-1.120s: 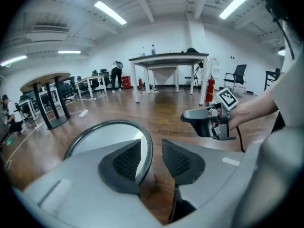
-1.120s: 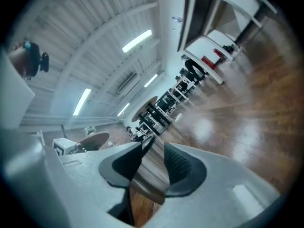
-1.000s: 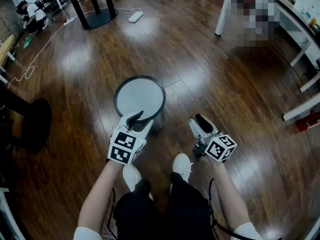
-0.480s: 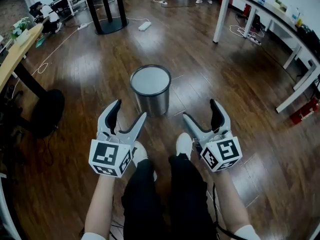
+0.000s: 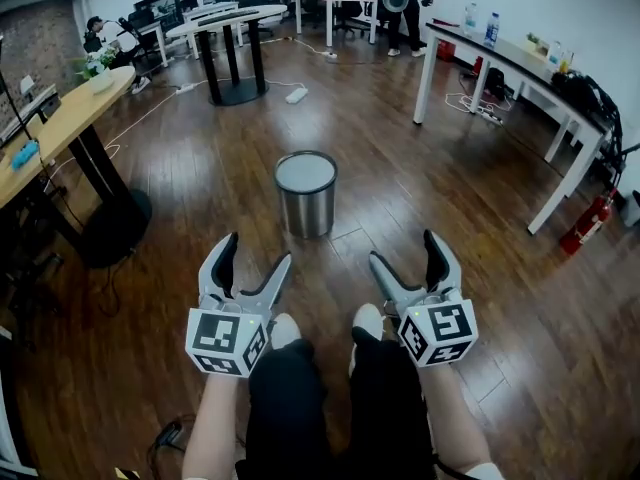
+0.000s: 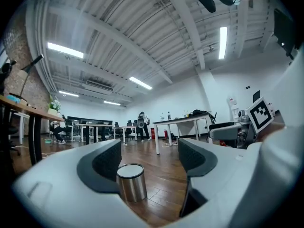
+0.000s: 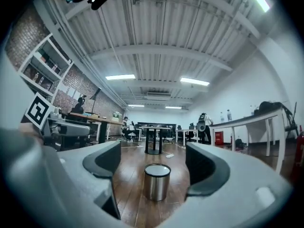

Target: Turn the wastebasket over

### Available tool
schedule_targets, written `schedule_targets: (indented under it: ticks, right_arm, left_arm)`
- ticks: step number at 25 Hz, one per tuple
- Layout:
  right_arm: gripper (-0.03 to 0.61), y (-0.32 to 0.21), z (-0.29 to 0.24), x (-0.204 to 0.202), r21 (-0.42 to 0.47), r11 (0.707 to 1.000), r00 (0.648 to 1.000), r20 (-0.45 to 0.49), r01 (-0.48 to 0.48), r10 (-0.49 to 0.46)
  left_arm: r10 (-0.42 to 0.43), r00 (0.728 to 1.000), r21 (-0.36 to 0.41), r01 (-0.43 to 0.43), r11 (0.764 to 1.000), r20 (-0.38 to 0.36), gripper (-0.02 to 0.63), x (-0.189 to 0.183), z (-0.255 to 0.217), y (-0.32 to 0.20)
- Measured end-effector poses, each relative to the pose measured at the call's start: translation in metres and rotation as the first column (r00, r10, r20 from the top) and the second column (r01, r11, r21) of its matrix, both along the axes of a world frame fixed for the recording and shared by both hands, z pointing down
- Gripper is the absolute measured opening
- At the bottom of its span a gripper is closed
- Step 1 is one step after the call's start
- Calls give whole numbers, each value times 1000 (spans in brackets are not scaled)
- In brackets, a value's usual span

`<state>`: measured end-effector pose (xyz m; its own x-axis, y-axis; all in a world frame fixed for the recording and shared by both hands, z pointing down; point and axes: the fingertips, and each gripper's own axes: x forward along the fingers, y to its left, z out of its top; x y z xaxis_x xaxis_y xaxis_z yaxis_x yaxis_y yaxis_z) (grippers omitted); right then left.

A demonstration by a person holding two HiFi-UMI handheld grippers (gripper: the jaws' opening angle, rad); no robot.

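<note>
The wastebasket (image 5: 307, 196) is a steel cylinder with a dark rim and a flat pale grey top face. It stands upright on the wood floor ahead of me, apart from both grippers. My left gripper (image 5: 256, 250) is held level well short of it, its jaws still opening with nothing between them. My right gripper (image 5: 404, 248) is beside it, open wide and empty. In the left gripper view the wastebasket (image 6: 132, 183) shows far off between the jaws. In the right gripper view the wastebasket (image 7: 156, 182) is centred between the pads.
My shoes (image 5: 285, 330) are just below the grippers. A wooden desk (image 5: 60, 118) with a black base (image 5: 115, 228) stands at left, a white table (image 5: 520, 63) at right. A round table (image 5: 225, 28) and a power strip (image 5: 297, 95) lie beyond. People are far back.
Both grippers drew back from the wastebasket and rose, and their jaws spread wide. The left gripper, which was at the basket's near rim, has let go.
</note>
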<state>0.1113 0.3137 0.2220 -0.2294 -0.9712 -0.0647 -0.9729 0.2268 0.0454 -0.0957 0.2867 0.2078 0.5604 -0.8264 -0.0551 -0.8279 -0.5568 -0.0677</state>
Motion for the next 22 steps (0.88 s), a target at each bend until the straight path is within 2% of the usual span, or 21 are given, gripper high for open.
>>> schedule_targets:
  ticks: [8, 22]
  right_arm:
    - [411, 22, -16, 8, 0, 1000, 999, -38, -22, 22]
    - [411, 23, -38, 16, 23, 1000, 999, -48, -13, 14]
  left_arm:
    - [-17, 1000, 43, 16, 999, 22, 391, 16, -17, 25]
    - [-62, 997, 72, 59, 996, 38, 376, 16, -29, 22]
